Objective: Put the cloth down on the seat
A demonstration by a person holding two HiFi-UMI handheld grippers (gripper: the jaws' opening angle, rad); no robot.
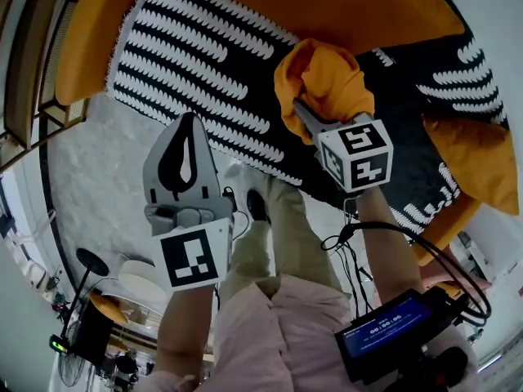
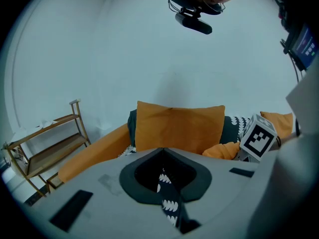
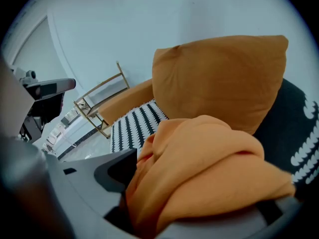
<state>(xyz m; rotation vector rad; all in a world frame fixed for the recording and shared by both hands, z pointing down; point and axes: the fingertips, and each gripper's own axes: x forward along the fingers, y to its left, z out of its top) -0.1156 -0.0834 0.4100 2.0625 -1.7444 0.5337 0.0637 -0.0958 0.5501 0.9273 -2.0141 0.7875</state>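
No legible text; small screen point(image 1: 384, 333) shows digits, too blurred to read.

Open wooden shelf rack point(image 2: 47, 146) standing against plain pale wall point(image 2: 124, 49); grey mottled floor point(image 1: 90, 186) under and in front of it.

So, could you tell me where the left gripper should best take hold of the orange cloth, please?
Probably the loose bunched fold of the cloth bulging past the right gripper, approached from the left, where the left gripper sits; its shut jaws would need opening first.
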